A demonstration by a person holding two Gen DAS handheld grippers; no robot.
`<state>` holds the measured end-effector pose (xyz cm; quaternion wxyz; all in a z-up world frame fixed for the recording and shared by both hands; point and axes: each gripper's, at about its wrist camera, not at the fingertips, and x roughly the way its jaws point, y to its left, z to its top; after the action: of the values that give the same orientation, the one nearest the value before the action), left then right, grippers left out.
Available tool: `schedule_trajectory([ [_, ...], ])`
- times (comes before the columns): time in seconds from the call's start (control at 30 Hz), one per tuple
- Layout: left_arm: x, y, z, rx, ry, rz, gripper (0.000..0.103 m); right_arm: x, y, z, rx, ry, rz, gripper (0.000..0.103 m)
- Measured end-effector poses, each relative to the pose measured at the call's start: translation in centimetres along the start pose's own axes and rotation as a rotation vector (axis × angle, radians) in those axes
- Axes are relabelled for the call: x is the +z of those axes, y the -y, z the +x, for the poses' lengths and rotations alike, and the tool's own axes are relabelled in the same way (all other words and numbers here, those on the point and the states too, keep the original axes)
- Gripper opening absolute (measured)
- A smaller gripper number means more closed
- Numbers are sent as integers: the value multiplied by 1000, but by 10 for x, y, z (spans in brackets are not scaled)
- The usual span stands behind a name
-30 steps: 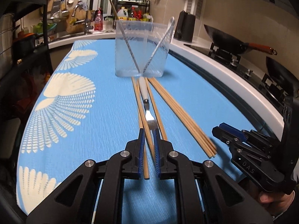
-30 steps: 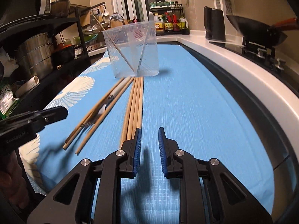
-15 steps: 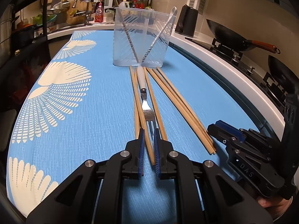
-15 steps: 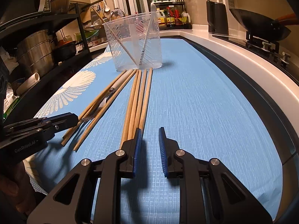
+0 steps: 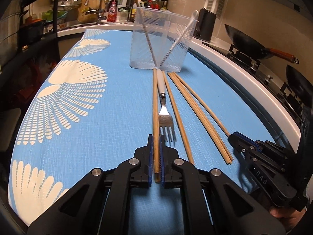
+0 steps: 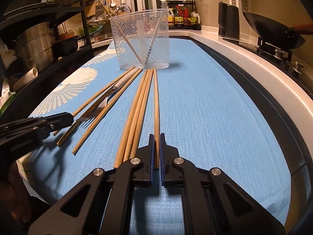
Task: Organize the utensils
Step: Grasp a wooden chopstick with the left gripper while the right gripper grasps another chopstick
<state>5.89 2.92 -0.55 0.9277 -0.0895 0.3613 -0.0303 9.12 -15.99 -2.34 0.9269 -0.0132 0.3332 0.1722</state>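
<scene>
On the near desk (image 5: 109, 117), your left tongs (image 5: 155, 143) have just closed onto one chopstick (image 5: 156, 101). Your right tongs (image 6: 156, 143) have just clamped another chopstick (image 6: 156, 101), right of the bundle.

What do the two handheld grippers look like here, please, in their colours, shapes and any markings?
Both are matte black. The left gripper and right gripper each have two angular linkage arms with triangular cut-outs and silver round pivot bolts, ending in narrow fingers faced with ribbed blue pads. White lettering marks their sides: "DAS" on the right one, "GenRobot.AI" on the left. No cables or sleeves show clearly.

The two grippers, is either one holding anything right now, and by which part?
Left gripper pinches the near end of a chopstick left of the fork. Right gripper pinches another chopstick's near end.
</scene>
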Motion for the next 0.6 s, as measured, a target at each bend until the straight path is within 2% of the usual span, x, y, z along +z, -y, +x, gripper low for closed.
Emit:
schedule_trajectory([
  [0.23, -7, -15, -2, 61, -12, -32, 6, -4, 11, -6, -93, 10, 15, 5],
  [0.33, -12, -16, 3, 80, -34, -23, 6, -6, 14, -7, -92, 17, 29, 6],
  [0.6, -15, -2, 6, 148, 0, 62, 7, -11, 13, -9, -92, 40, 27, 7],
])
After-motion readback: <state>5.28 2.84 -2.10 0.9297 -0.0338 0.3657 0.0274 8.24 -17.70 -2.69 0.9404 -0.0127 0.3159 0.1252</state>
